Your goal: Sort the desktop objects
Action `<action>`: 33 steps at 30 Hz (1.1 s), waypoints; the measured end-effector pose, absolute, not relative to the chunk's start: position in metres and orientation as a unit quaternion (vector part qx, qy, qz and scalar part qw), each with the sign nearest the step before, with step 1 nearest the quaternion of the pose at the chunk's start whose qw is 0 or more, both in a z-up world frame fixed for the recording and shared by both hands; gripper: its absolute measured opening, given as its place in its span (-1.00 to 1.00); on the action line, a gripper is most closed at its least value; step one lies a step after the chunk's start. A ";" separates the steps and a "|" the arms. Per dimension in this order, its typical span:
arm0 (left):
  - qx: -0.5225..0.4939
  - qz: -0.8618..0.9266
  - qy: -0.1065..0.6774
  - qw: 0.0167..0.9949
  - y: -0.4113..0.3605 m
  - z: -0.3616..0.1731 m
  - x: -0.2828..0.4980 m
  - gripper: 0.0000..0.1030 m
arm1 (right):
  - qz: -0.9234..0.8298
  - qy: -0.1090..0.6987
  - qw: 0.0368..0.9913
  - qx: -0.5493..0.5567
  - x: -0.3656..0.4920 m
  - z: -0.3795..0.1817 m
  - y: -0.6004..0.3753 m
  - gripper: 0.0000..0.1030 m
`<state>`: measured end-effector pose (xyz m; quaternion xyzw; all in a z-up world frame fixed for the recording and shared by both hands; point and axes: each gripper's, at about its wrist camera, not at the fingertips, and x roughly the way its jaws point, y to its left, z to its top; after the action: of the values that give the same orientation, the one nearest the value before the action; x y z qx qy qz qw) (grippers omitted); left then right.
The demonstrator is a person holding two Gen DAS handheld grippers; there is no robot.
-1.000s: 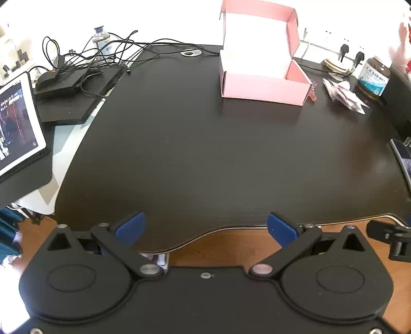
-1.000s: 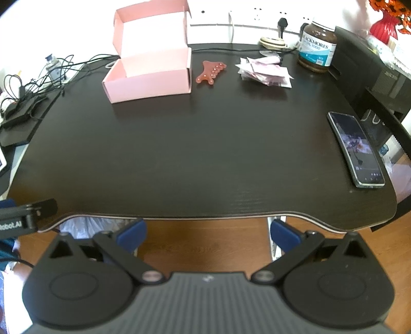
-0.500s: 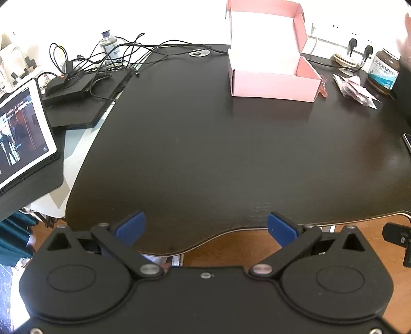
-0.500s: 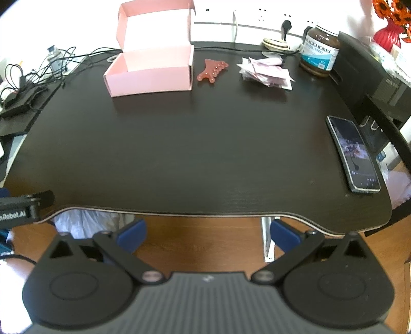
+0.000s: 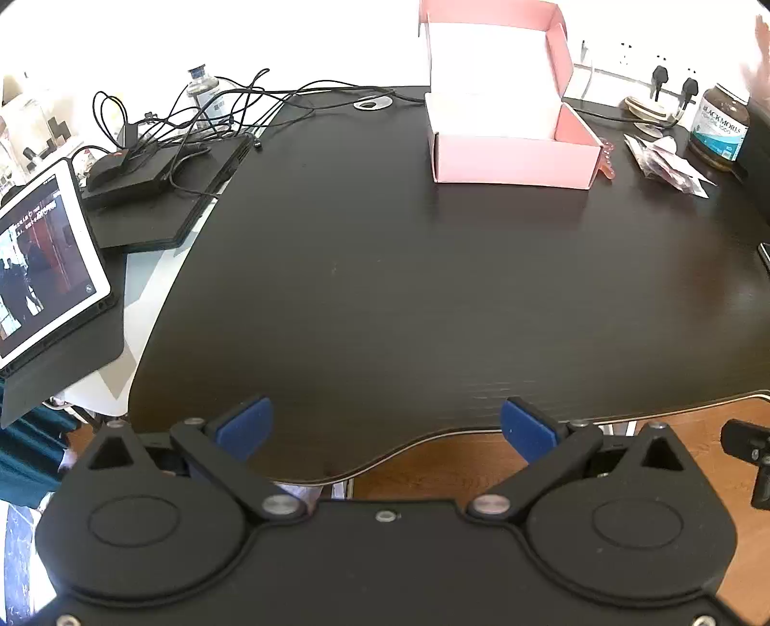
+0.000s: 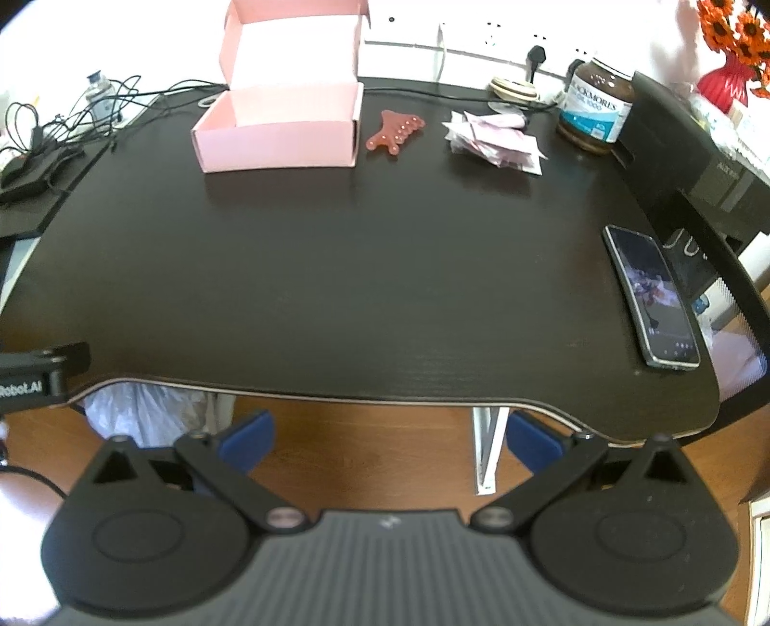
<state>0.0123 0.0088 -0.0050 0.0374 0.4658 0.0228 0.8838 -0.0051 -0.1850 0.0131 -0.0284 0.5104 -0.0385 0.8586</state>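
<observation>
An open pink box [image 6: 284,130] [image 5: 510,139] stands at the back of the dark desk [image 6: 361,269]. Right of it lie a reddish comb-like massage tool [image 6: 392,132], a pile of pink sachets [image 6: 495,142] [image 5: 666,163] and a brown supplement jar [image 6: 596,106] [image 5: 719,127]. A phone [image 6: 649,296] lies near the desk's right edge. My left gripper [image 5: 385,426] is open over the front edge. My right gripper [image 6: 387,436] is open too, just off the front edge above the floor. Both hold nothing.
At the left are a tablet [image 5: 38,265] with a lit screen, a black device with tangled cables [image 5: 159,149] and a small bottle [image 5: 202,89]. A wall socket strip [image 6: 481,43] runs behind. A black chair [image 6: 698,192] stands at the right, a red vase [image 6: 726,82] beyond it.
Both grippers have drawn back and risen a little, so the desk looks farther off. The left view has swung leftward. Both stay open; nothing on the desk has moved.
</observation>
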 end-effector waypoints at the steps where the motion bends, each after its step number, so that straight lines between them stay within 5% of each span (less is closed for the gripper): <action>1: 0.036 0.024 0.466 0.884 0.009 -0.005 0.012 1.00 | -0.037 0.511 0.859 -0.027 -0.005 0.013 -0.186 0.98; 33: 0.022 0.024 0.472 0.881 0.017 -0.006 0.018 1.00 | -0.030 0.515 0.857 -0.002 0.000 0.015 -0.188 0.99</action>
<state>0.0179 0.0167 -0.0056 0.0224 0.4721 0.0237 0.8809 -0.0004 -0.1884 0.0150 -0.0016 0.5151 -0.0299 0.8566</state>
